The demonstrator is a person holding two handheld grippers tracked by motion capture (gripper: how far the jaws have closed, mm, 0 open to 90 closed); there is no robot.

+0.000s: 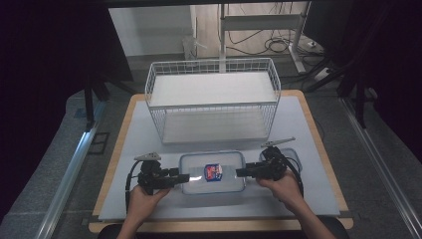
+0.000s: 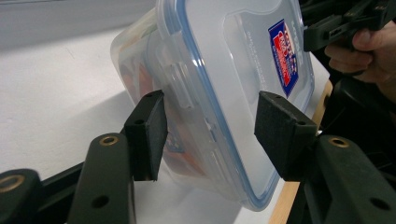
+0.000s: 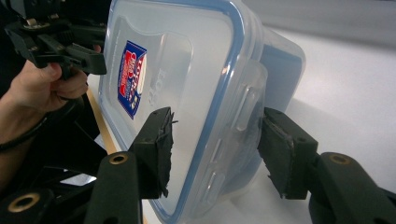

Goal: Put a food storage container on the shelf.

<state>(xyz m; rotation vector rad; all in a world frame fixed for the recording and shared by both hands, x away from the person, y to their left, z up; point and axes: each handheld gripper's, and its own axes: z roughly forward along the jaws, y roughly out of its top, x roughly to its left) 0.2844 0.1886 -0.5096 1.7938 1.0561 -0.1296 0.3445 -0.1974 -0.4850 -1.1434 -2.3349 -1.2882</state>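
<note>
The stiff, slick plastic box [image 1: 212, 173] was bracketed at its 9 and 3 o'clock latches by both grippers' half-open jaws, apparently not yet clamped.

The left black plastic tongs [image 1: 185, 178] have a dark, blocky body. A flat grey plate with three corners sits on top, and a thin black cable loops out from the side. The right black plastic tongs [image 1: 242, 172] look the same, with their own grey plate and black cable. Close up, each one has two thick black arms with round brass-coloured rings set into them, plus small plain holes. At the tips are square black foam pads [image 2: 149, 133]. The pads on the right tongs look torn and ragged at the edges [image 3: 163, 144]. The person's forearms are bare, with no sleeves.
</note>
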